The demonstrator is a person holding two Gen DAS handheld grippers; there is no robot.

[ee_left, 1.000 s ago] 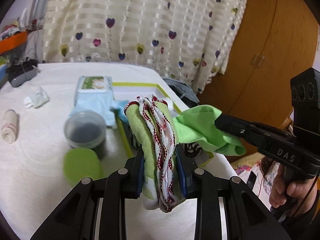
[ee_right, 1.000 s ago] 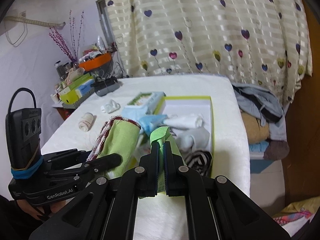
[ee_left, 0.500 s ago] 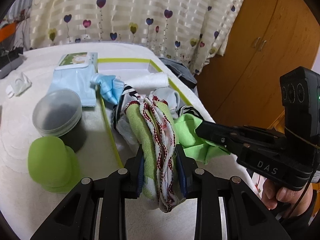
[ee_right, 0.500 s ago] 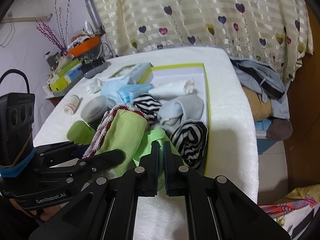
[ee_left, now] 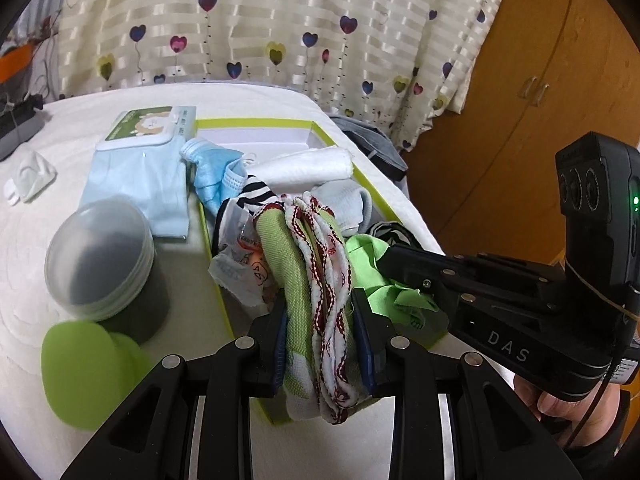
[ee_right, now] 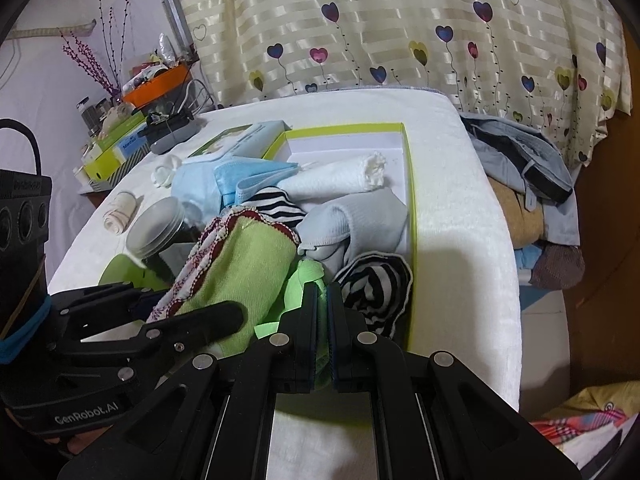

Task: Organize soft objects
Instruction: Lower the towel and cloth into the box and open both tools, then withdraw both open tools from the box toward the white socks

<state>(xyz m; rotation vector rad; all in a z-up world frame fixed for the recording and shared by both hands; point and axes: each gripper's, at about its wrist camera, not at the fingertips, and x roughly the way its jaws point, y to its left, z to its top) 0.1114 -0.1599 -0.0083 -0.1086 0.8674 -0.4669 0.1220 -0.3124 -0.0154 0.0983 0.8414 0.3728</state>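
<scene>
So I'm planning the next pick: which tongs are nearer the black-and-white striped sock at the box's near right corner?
Right. The right tongs sit directly beside the striped sock; the left tongs are farther left, past the green cloth.

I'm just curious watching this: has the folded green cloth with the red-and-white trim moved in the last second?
Yes. The folded green cloth with red-and-white trim, clamped in the left gripper, has come down toward the green-rimmed white box, now over its socks.
</scene>
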